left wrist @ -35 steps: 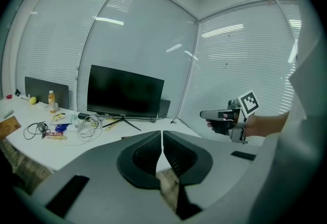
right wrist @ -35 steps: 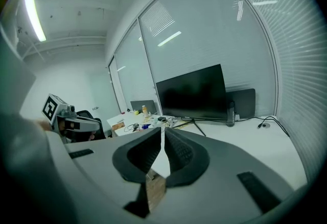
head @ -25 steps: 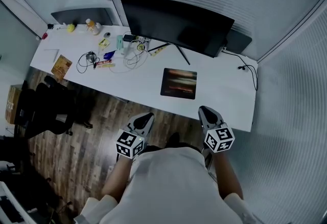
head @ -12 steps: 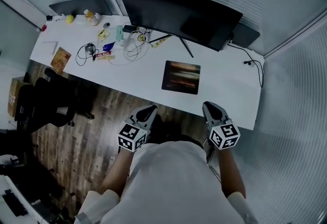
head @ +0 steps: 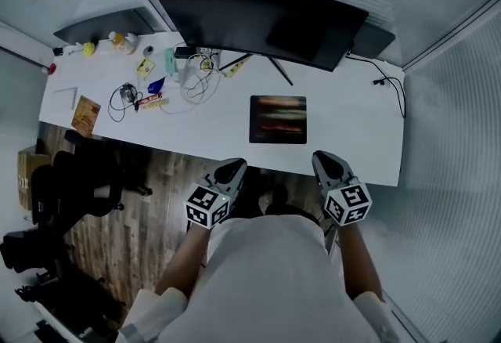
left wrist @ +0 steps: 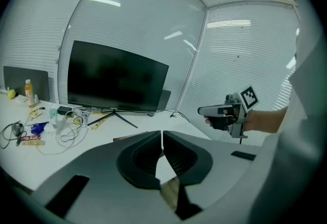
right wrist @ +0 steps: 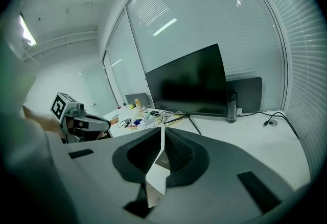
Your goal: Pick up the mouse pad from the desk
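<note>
A long white desk (head: 352, 130) is stretching across the room, and a wide curved black monitor (head: 258, 19) is standing along its rear edge. A person in a white top is standing at the front edge on a wood floor (head: 149, 216). A black office chair (head: 78, 177) is sitting off the desk's left front corner.

The mouse pad (head: 278, 119), a dark rectangle with a blurry band of colour, is lying flat right of the desk's middle, between the monitor's stand and the front edge. Its slightly longer axis is running along the desk's length, with its sides square to the front edge. Bare white surface is ringing it on every side. The desk's right end is carrying only a thin black cable (head: 381, 83) near the rear.

The left gripper (head: 233, 167) and right gripper (head: 323, 157) are hanging by the front edge, both pointing toward the desk. The pad is lying ahead between them, touching neither. Each gripper view is showing its own jaws pressed together with nothing held, and the other gripper alongside.

Only the head view is giving the whole pad. The left gripper view is catching what looks like a thin brown sliver of it over its jaw. The right gripper view alone is revealing a dark bottle (right wrist: 232, 108) beside the monitor. A tangle of cables (head: 192, 83) and small items is crowding the left rear.
</note>
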